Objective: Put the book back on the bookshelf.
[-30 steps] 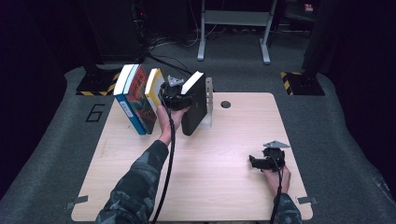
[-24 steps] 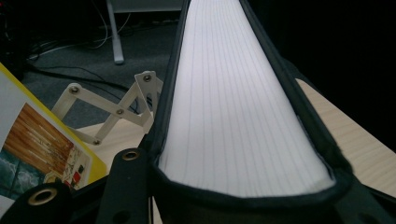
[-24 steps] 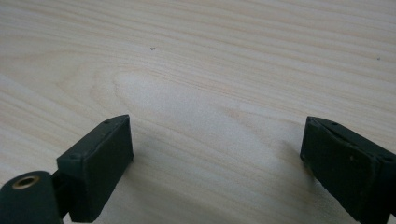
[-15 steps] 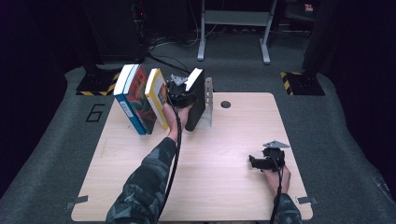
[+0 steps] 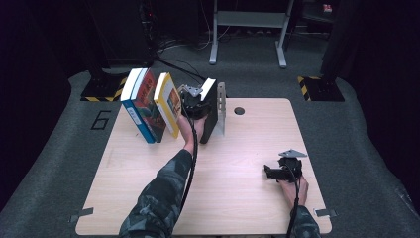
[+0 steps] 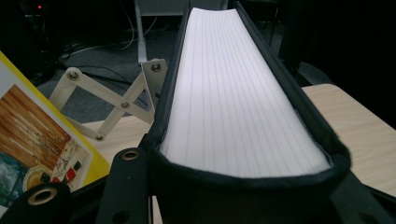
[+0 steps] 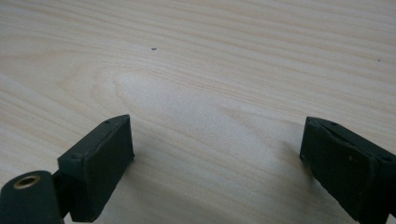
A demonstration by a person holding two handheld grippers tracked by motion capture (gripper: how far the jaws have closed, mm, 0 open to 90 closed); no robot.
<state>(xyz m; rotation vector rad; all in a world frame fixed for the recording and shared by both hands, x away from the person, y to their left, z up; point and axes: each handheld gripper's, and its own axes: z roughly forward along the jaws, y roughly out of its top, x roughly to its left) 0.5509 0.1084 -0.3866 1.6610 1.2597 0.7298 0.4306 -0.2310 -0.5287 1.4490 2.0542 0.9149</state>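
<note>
High view shows the left claw (image 5: 194, 106) clamped on the black book (image 5: 210, 114), standing upright, bookend (image 5: 221, 106) just right of it, yellow book (image 5: 168, 104) just left. Right claw (image 5: 270, 172) sits wide open, holding nothing, well away.

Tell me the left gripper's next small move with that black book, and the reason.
Probably lower the black-covered book to stand on the wooden table: the left gripper is clamped on it between the yellow book and the metal bookend.
</note>
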